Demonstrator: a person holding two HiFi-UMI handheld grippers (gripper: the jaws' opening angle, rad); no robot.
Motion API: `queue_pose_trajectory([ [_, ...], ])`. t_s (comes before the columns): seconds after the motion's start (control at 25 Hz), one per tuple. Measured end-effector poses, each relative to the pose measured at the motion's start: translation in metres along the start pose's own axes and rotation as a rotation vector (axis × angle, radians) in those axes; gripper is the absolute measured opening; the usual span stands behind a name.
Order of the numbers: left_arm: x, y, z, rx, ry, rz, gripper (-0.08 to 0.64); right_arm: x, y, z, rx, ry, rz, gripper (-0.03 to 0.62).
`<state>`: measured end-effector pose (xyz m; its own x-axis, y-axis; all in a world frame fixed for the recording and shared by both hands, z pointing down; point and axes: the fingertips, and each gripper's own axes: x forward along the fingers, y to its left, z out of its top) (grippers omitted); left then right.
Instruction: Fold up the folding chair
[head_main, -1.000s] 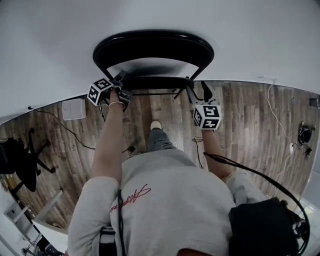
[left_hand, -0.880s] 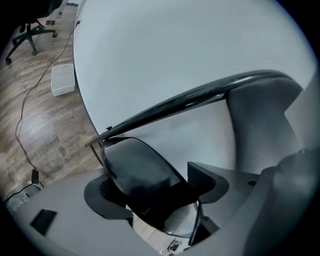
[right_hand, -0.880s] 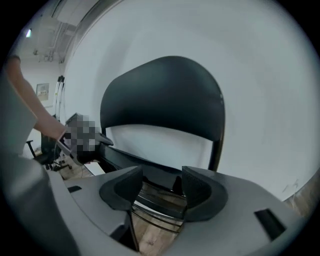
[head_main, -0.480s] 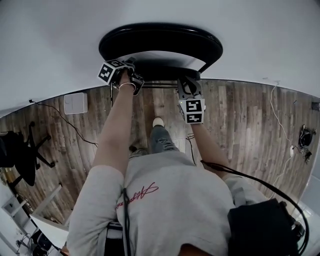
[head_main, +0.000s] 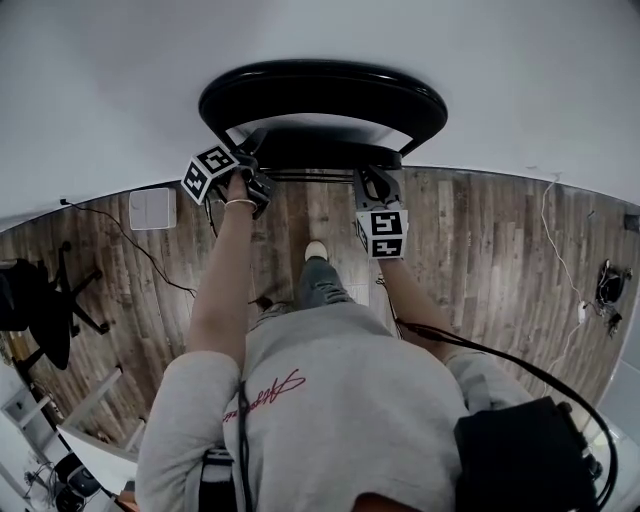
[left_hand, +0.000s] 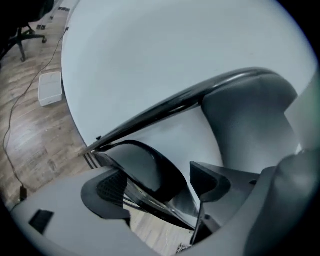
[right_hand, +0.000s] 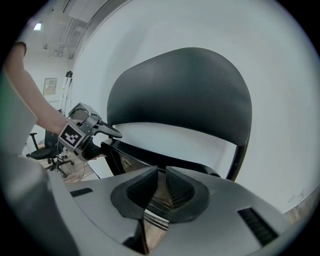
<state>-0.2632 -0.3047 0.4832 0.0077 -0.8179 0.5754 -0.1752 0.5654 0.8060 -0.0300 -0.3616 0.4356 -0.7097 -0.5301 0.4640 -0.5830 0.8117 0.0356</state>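
A black folding chair stands against the white wall, its backrest above its seat. My left gripper is at the seat's left front corner. Its jaws are opening wide, and the seat's dark edge lies between the pads without being pressed. My right gripper is at the right part of the seat's front edge. Its jaws are closing, nearly together, and pinch that thin edge. The left gripper also shows in the right gripper view.
Wooden floor runs under the chair up to the white wall. A white box and cables lie on the floor at the left, and an office chair stands further left. The person's foot is below the seat.
My right gripper has moved inward from the seat's right side to its front edge, and its jaws have gone from wide open to nearly together. The left gripper has stayed at the left corner.
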Motion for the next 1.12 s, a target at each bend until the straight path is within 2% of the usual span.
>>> queue_pose_trajectory([
  [0.12, -0.02, 0.006, -0.008, 0.151, 0.007, -0.011, 0.396, -0.004, -0.001, -0.001, -0.005, -0.001, 0.01, 0.058],
  [0.28, -0.052, 0.013, -0.03, 0.48, -0.006, 0.056, 0.393, -0.012, 0.009, 0.012, -0.021, -0.046, 0.036, 0.057],
  [0.44, -0.076, -0.017, -0.059, 0.801, -0.053, 0.015, 0.377, -0.019, 0.022, 0.028, -0.032, -0.073, 0.04, 0.048],
  [0.48, -0.083, -0.028, -0.064, 0.865, -0.097, 0.011, 0.331, -0.024, 0.027, 0.035, -0.03, -0.087, 0.043, 0.042],
  [0.56, -0.097, -0.047, -0.066, 0.984, -0.223, 0.025, 0.091, -0.038, 0.04, 0.051, -0.032, -0.125, 0.063, 0.037],
  [0.6, -0.103, -0.056, -0.07, 1.043, -0.259, 0.018, 0.043, -0.046, 0.048, 0.06, -0.035, -0.146, 0.074, 0.034],
  [0.64, -0.107, -0.064, -0.078, 1.096, -0.257, -0.006, 0.043, -0.054, 0.055, 0.068, -0.036, -0.168, 0.083, 0.033],
  [0.72, -0.113, -0.073, -0.098, 1.153, -0.209, -0.071, 0.041, -0.072, 0.068, 0.082, -0.031, -0.211, 0.088, 0.032],
  [0.8, -0.126, -0.077, -0.111, 1.167, -0.19, -0.123, 0.037, -0.09, 0.08, 0.091, -0.026, -0.242, 0.073, 0.032],
  [1.0, -0.178, -0.078, -0.132, 1.231, -0.221, -0.218, 0.02, -0.134, 0.117, 0.09, -0.015, -0.277, 0.037, 0.032],
  [1.12, -0.211, -0.079, -0.141, 1.234, -0.236, -0.288, 0.02, -0.159, 0.138, 0.085, 0.002, -0.297, 0.007, 0.032],
])
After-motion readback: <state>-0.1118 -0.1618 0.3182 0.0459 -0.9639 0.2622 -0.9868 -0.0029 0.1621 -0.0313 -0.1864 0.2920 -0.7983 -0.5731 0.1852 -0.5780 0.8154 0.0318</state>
